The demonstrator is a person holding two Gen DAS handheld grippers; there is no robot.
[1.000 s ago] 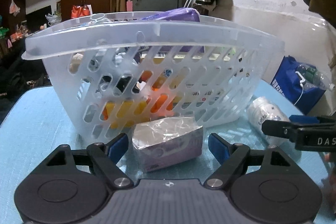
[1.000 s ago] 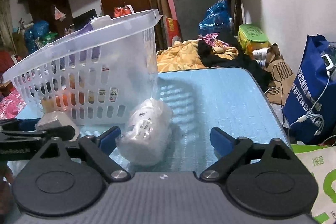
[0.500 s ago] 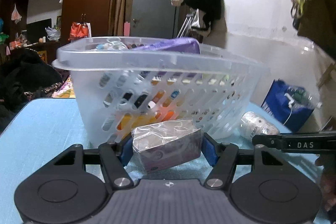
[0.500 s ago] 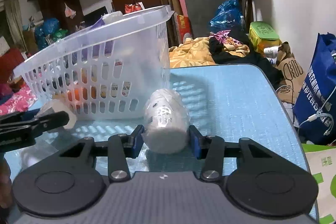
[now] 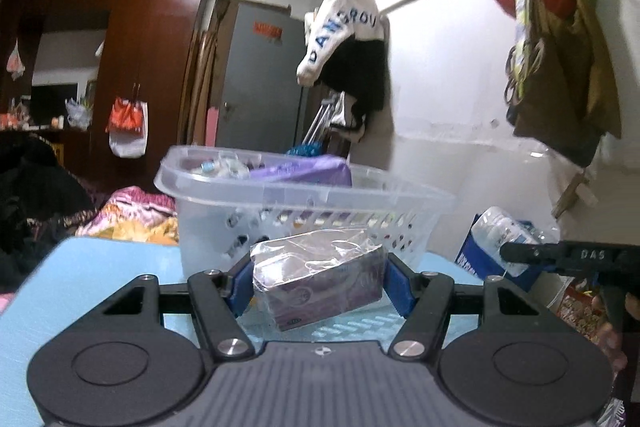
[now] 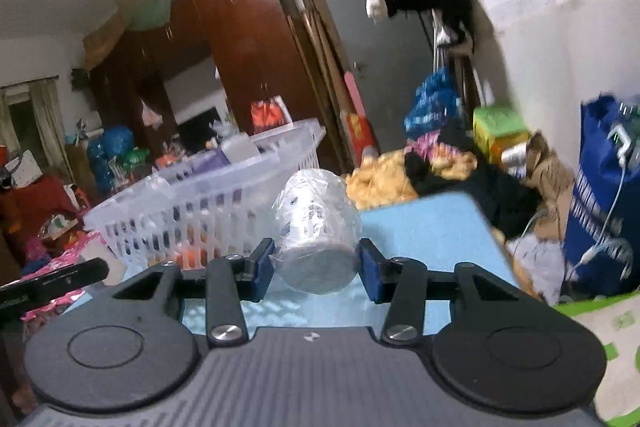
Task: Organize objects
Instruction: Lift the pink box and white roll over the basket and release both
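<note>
My left gripper (image 5: 318, 281) is shut on a plastic-wrapped purple box (image 5: 320, 279) and holds it above the blue table (image 5: 88, 267), in front of the clear slotted basket (image 5: 304, 203). My right gripper (image 6: 316, 269) is shut on a plastic-wrapped white roll (image 6: 316, 223) and holds it above the table (image 6: 432, 231), right of the basket (image 6: 208, 203). The basket holds a purple pack (image 5: 308, 173) and several other items. The right gripper's finger shows at the right edge of the left wrist view (image 5: 568, 255).
A blue bag (image 6: 604, 203) stands right of the table. Clothes and bedding (image 6: 440, 171) lie beyond the table's far edge. A wardrobe (image 5: 152, 67) and a grey door (image 5: 264, 83) stand behind. Clothes hang on the wall (image 5: 348, 43).
Both grippers closed on their objects, the left on the box and the right on the roll. Both have since lifted them off the table, with the basket now lower in view.
</note>
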